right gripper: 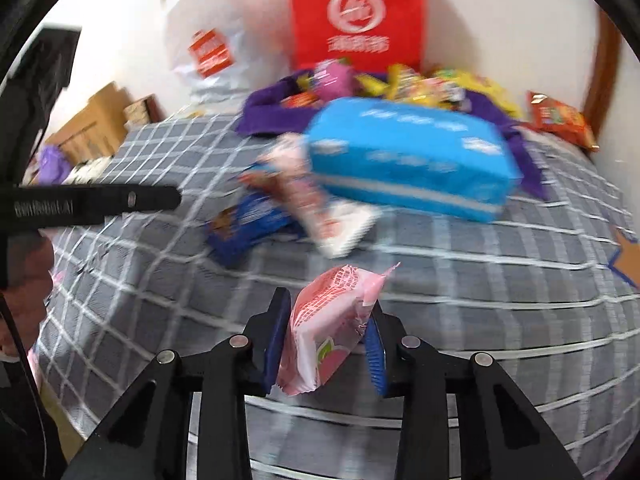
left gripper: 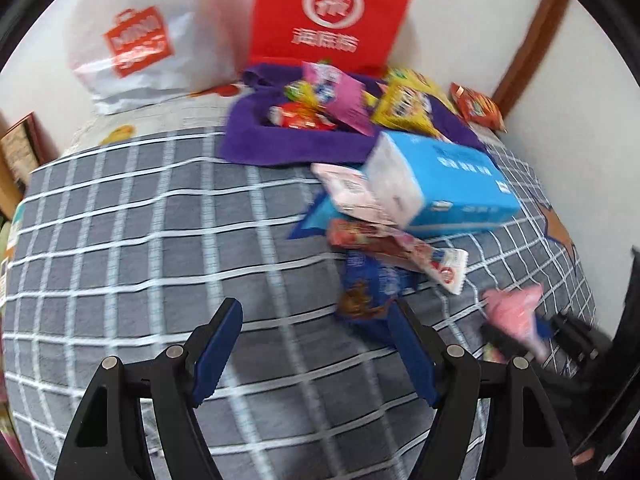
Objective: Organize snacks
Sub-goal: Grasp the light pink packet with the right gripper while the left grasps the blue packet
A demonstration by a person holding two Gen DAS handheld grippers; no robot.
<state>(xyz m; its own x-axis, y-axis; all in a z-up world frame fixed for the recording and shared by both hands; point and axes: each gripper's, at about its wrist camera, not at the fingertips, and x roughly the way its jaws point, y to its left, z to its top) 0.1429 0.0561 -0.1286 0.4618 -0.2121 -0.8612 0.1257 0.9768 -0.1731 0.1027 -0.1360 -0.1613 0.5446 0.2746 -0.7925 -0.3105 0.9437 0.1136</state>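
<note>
We see our right gripper (right gripper: 328, 344) with its fingers closed on a pink snack packet (right gripper: 328, 328), which stands between the blue pads above the grey checked bed cover (right gripper: 480, 280); the same packet (left gripper: 516, 312) shows at the right of the left wrist view, blurred. Our left gripper (left gripper: 316, 344) has its fingers spread wide with nothing between them, hanging over bare bed cover (left gripper: 160, 240). Just beyond its right finger lies a dark blue snack bag (left gripper: 368, 288), and touching that a long red and white wrapper (left gripper: 400, 252). A blue box (left gripper: 448, 184) rests tilted on a pale pink packet (left gripper: 348, 192). Farther back a purple fabric bin (left gripper: 280, 144) holds several snacks, among them yellow packets (left gripper: 404, 108) and a magenta one (left gripper: 344, 96). An orange packet (left gripper: 476, 108) lies apart near the wall. Behind the bin stand a red bag (left gripper: 332, 12) and a white plastic bag (left gripper: 140, 40). Both views are motion-blurred, so we cannot read the labels.
</note>
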